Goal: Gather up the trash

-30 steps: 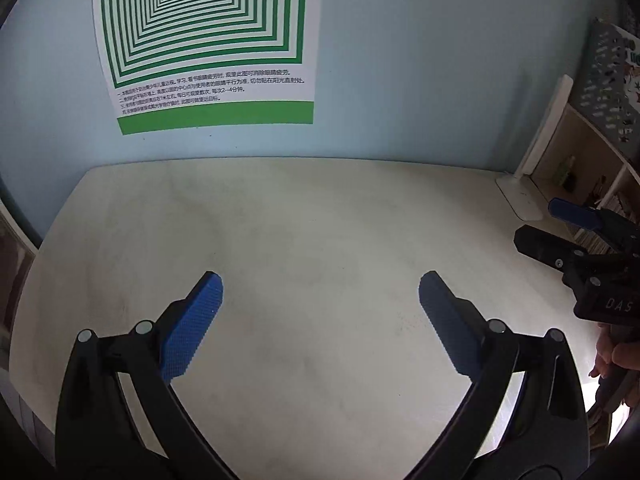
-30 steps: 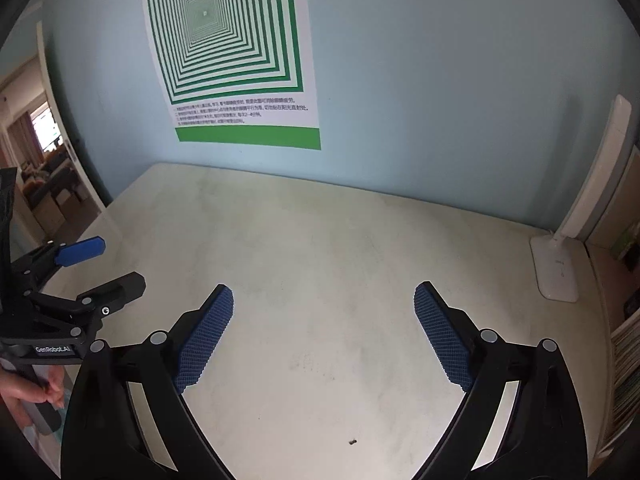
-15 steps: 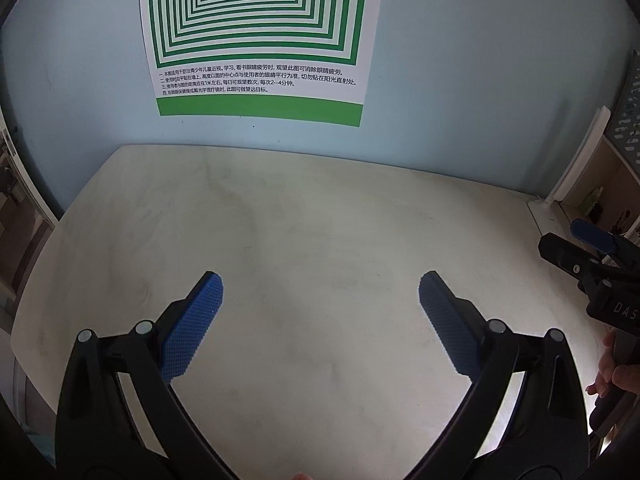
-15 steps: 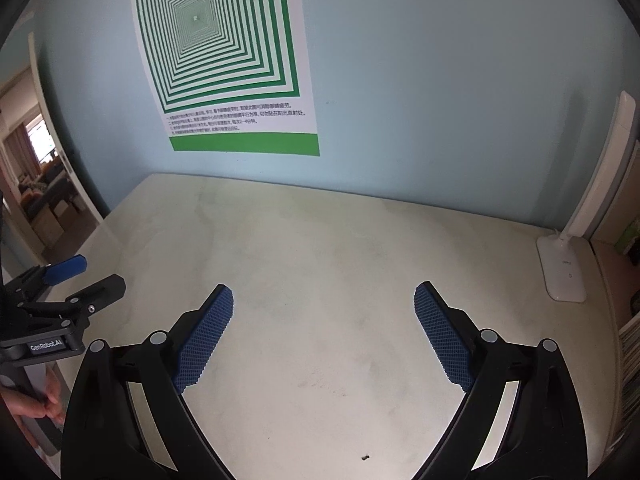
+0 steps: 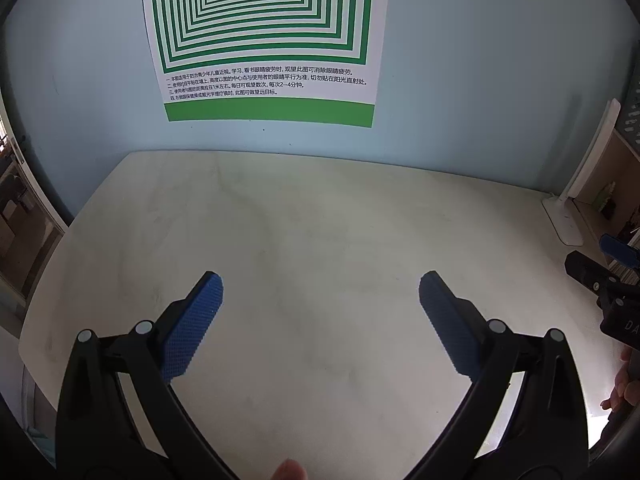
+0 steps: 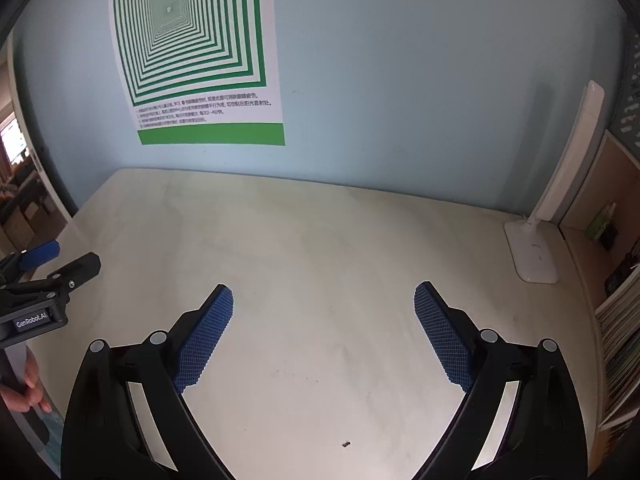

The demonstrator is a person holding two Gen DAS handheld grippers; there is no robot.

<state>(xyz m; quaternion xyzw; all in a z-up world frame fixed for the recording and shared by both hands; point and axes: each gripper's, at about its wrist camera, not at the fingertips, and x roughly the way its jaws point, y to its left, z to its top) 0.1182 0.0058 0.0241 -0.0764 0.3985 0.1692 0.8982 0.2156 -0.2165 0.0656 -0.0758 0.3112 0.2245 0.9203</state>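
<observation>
Dark speck (image 6: 346,444) lies below right gripper (image 6: 323,294) fingers.

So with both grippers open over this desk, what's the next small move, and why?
Probably lower the right gripper toward the small dark speck near the front edge. It is the only debris visible on the desk; the left gripper has nothing below it.
</observation>
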